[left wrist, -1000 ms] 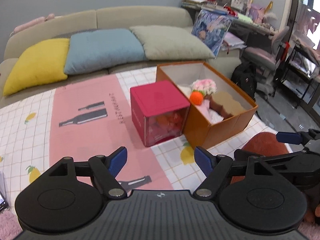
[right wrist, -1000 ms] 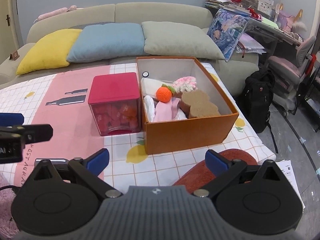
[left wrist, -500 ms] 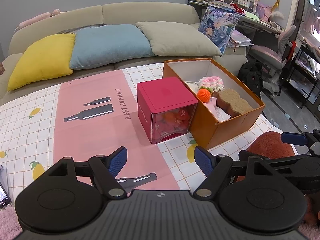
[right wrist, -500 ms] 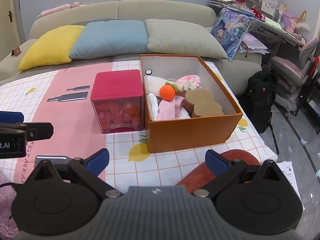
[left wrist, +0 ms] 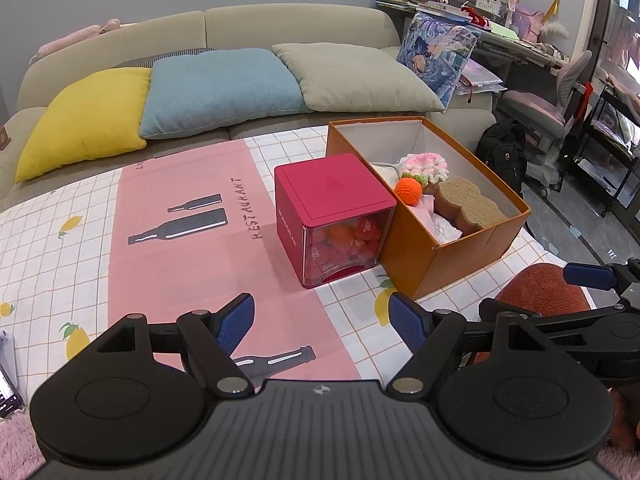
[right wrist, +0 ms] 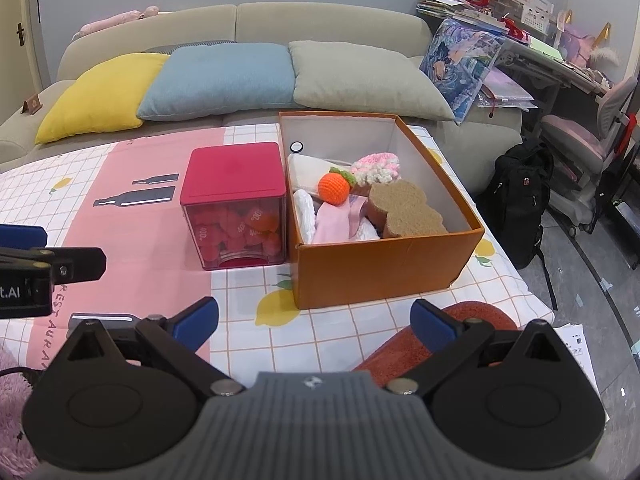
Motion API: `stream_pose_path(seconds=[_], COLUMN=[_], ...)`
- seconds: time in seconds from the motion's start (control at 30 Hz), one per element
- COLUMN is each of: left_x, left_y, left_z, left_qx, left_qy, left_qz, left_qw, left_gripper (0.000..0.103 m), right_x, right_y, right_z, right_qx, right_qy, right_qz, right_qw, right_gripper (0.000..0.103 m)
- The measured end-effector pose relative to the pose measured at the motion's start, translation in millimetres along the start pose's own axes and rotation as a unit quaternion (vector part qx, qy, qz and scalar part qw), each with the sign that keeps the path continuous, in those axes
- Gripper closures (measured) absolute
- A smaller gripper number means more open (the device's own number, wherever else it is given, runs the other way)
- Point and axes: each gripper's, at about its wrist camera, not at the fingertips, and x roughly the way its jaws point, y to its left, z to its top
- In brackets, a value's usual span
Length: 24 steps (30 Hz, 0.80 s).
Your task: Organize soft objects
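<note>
An orange cardboard box [right wrist: 384, 268] is seen on the checked tablecloth [right wrist: 320, 344], with a red-lidded clear container [right wrist: 234, 208] standing against its left wall. The soft objects are found inside the box: a crocheted orange [right wrist: 333, 187], a pink-and-white knitted piece [right wrist: 376, 168], a brown sponge [right wrist: 404, 210], pink cloth [right wrist: 336, 218] and white fabric [right wrist: 306, 210]. The left gripper [left wrist: 322, 322] is held low over the near table, fingers spread wide with nothing between them. The right gripper [right wrist: 314, 320] is likewise spread and empty, near the box's front wall. A rust-red cushion [right wrist: 420, 344] is noted below the near table edge, beside the right gripper. Bare pink cloth is observed left of the container. Beyond the far edge a sofa [left wrist: 300, 28] carries yellow [left wrist: 88, 120], blue [left wrist: 220, 84] and grey-green pillows [left wrist: 360, 76].
</note>
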Motion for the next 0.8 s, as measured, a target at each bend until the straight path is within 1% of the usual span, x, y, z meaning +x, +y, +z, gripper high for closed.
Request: stream_pose_path(seconds=[0.8], left_x=[0.7], left_y=[1.5], left_z=[1.8], left_qx=[-0.001], left_qy=[0.000], left_qz=[0.001], left_qw=[1.0000], left_gripper=[0.013], right_x=[3.1], right_y=[0.5], right_z=[-2.4], right_qx=[-0.001], right_qy=[0.003], right_qz=[0.004], right_qw=[1.000], right_gripper=[0.003])
